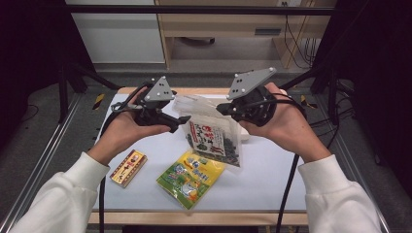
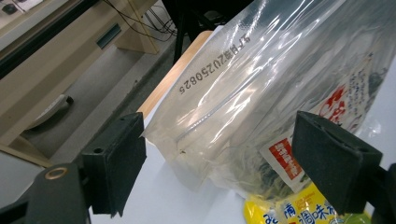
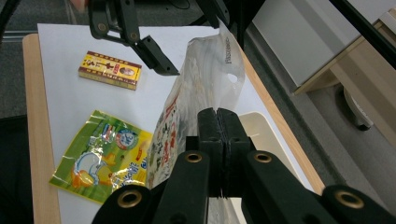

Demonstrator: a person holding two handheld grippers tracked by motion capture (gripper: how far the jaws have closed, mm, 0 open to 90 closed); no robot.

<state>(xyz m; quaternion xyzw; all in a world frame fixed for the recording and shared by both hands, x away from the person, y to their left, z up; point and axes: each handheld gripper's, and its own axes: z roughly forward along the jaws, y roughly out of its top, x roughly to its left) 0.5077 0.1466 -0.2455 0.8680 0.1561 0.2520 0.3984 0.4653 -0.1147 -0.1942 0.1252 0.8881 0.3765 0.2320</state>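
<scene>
White table top (image 1: pixel 272 174) w/ a wooden edge is seen under both hands; beyond it, at 12 o'clock, a light wood cabinet (image 1: pixel 218 24) and a grey floor are visible. Clear seaweed bag (image 1: pixel 214 136) w/ red and black print is held up above the table centre, hanging tilted. Its edge is pinched by the right gripper (image 1: pixel 224 108), whose jaws are pressed together on the plastic, as is seen in the right gripper view (image 3: pixel 218 140). Left gripper (image 1: pixel 180 121) is kept at 9 o'clock of the bag, very near it; its jaws are spread wide, w/ the bag's sealed top (image 2: pixel 224 107) between them but not touched. Yellow-green packet (image 1: pixel 190 177) lies flat at 6 o'clock of the bag. Small yellow box (image 1: pixel 128 167) lies at 9 o'clock of the packet, apart from it.
</scene>
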